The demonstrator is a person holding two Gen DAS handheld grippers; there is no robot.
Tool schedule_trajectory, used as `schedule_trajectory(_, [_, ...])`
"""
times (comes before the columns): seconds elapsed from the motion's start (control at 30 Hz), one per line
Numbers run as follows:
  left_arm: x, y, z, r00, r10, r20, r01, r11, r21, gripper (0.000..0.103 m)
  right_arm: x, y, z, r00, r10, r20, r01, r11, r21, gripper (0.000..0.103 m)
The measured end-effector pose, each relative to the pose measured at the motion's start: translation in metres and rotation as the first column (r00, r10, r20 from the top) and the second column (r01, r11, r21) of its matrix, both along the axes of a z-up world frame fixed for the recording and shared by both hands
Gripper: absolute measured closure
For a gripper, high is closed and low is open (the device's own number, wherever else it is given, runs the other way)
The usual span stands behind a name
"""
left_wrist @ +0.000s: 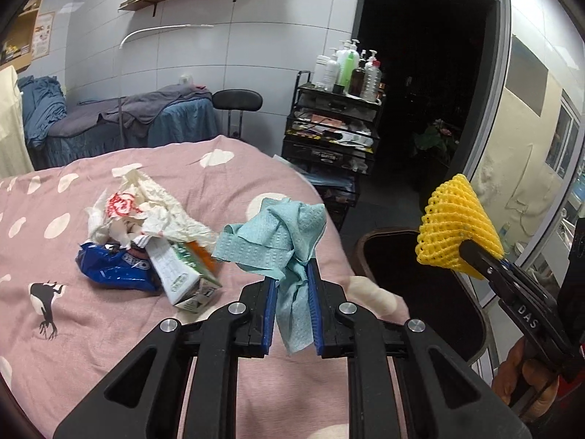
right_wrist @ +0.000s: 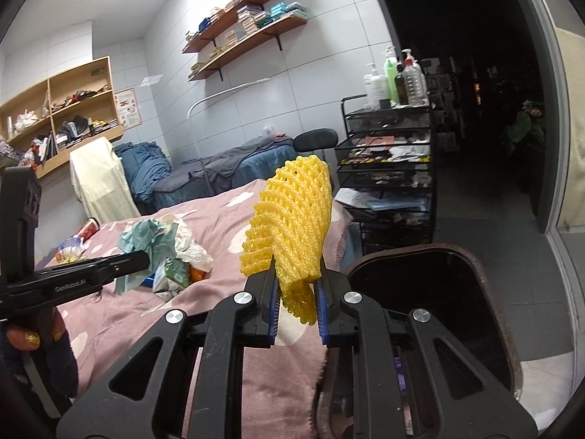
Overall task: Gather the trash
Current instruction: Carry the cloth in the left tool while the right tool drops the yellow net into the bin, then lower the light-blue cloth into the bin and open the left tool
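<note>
Over pink bedspread [left_wrist: 109, 329]: crumpled teal cloth [left_wrist: 278, 234], yellow foam net [right_wrist: 292, 219].

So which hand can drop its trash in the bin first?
Probably the right. Its gripper holds the yellow net right beside the dark bin, while the left gripper with the blue cloth is over the bed.

Massage salon, treatment beds [right_wrist: 234, 162], lotion bottles [right_wrist: 396, 80]
</note>
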State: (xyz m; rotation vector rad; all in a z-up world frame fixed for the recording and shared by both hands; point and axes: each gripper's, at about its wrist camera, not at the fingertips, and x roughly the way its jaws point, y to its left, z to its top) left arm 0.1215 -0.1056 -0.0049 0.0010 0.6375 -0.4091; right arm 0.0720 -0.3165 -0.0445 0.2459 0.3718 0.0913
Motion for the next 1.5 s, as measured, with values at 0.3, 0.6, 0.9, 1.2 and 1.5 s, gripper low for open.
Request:
schedule_trajectory(0.3, [-0.005,-0.04,-0.001,0.996,-0.089,0.008,0.089,0.996,0.015,0.087,-0.001,-0.022,-0.006,0.989,-0.142,-0.04,0.14,0.988,-0.06,0.086])
schedule_trajectory(0.6, [-0.004,-0.063,-0.008,0.988,-0.151,-0.009,0.151,0.988,0.028,0.087,0.014,-0.054,-0.032,0.962,-0.227,-0.15,0.224,0.974,-0.039,0.086])
schedule_trajectory(0.9, [-0.003,-0.079,-0.013,0.983,-0.184,-0.021,0.185,0.982,0.043,0.087,0.027,-0.07,-0.057,0.935,-0.262,-0.24,0.265,0.964,-0.018,0.084])
schedule_trajectory(1.2, [0.0,-0.09,-0.019,0.978,-0.207,-0.039,0.209,0.977,0.051,0.087,0.025,-0.075,-0.062,0.917,-0.324,-0.231,0.329,0.944,-0.018,0.031])
schedule_trajectory(1.5, [0.006,-0.105,-0.021,0.969,-0.239,-0.056,0.242,0.969,0.042,0.087,0.003,-0.074,-0.041,0.901,-0.419,-0.111,0.421,0.907,-0.013,0.016])
